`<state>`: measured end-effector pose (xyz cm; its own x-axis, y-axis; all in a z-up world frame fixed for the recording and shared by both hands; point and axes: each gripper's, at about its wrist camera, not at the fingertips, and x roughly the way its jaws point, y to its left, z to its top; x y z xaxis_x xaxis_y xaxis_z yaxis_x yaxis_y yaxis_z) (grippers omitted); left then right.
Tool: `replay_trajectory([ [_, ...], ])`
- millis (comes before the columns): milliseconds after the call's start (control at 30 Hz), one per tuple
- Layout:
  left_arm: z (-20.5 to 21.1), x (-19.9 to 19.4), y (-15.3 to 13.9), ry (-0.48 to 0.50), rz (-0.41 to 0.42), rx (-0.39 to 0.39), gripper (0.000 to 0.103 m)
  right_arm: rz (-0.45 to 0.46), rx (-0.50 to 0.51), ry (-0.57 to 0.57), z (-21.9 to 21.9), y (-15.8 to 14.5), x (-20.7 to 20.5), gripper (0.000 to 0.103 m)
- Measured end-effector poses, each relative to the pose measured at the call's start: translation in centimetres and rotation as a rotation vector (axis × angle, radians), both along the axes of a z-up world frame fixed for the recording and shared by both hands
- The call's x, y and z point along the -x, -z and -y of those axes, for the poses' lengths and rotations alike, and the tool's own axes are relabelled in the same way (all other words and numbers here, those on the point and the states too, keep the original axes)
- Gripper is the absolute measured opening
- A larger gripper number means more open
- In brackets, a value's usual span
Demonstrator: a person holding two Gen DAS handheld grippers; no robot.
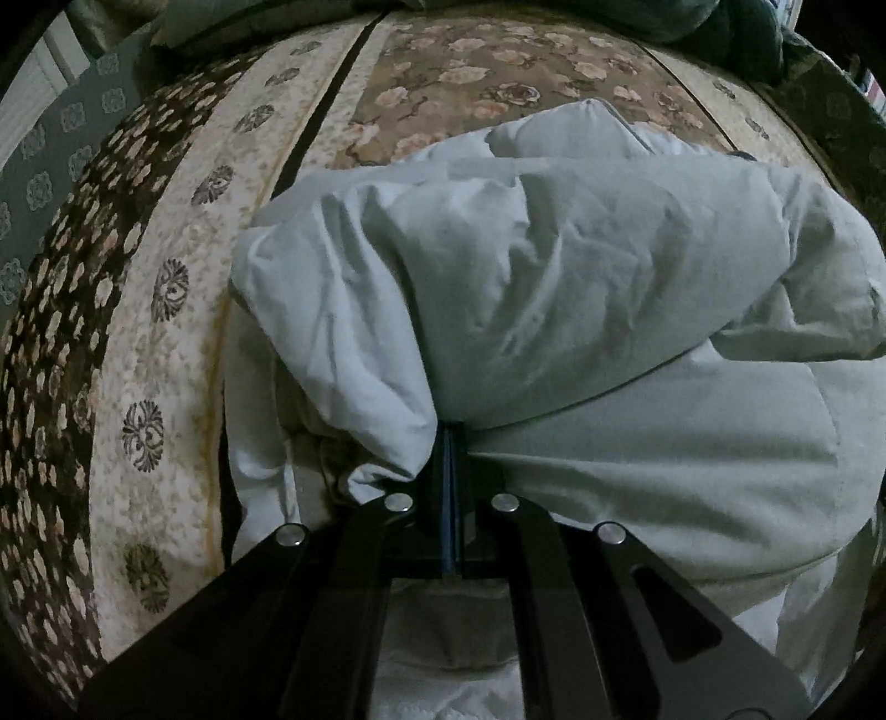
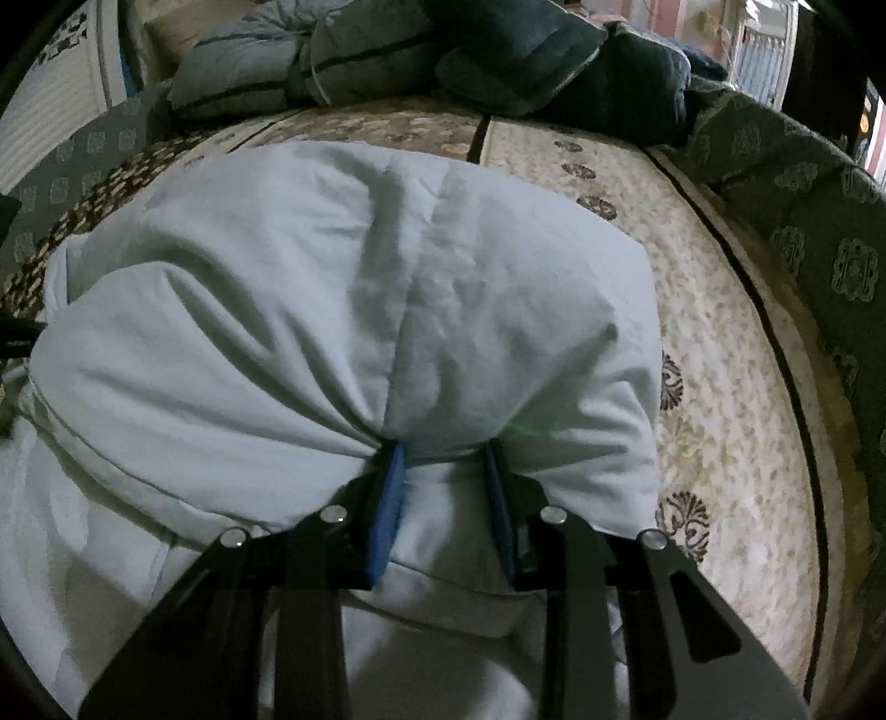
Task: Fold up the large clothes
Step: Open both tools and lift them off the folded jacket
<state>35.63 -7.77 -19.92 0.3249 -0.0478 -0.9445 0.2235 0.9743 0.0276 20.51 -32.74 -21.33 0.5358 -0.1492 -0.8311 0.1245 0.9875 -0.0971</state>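
**Both grippers clamped on a padded white garment over a patterned bed cover**

The left gripper (image 1: 453, 437) points steeply down, its jaws pressed together with only a thin edge of the white garment (image 1: 554, 288) caught between the blue pads. The fabric bunches into a thick roll right at the fingertips and hides them, so the pinch itself cannot be made out in detail. More of the same garment lies flatter below and to the right of the roll, under the black linkage.

The right gripper (image 2: 443, 451) holds a fatter fold: its two blue pads (image 2: 387, 515) stand apart with a wad of the white garment (image 2: 343, 288) filling the gap, the cloth puckering into creases that run to the grip. The puffed fold rises in front of the camera and blocks most of the surface behind it.

Around the garment lies a bed cover (image 2: 736, 421) with cream bands, dark floral medallions and a brown rose panel (seen best in the left wrist view). At the far edge sit dark teal cushions (image 2: 498, 50) and a rumpled grey-blue quilt (image 2: 249, 61). A green patterned border (image 2: 819, 243) runs along the right side, well apart from the garment.
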Motion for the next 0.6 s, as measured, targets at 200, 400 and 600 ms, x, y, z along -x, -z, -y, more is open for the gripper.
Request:
replay_trajectory([
  [200,-0.2,1.9,-2.8,0.023,0.039,-0.006,0.003,0.046,-0.111,0.035,1.2,-3.2,2.1,0.032],
  [400,-0.3,6.7,-5.4,0.034,0.091,0.008,0.039,0.133,-0.094,0.055,0.7,-6.6,6.8,0.052],
  [600,-1.2,13.3,-8.0,0.049,0.176,0.009,0.069,0.175,-0.104,0.046,-0.8,-8.0,11.8,0.062],
])
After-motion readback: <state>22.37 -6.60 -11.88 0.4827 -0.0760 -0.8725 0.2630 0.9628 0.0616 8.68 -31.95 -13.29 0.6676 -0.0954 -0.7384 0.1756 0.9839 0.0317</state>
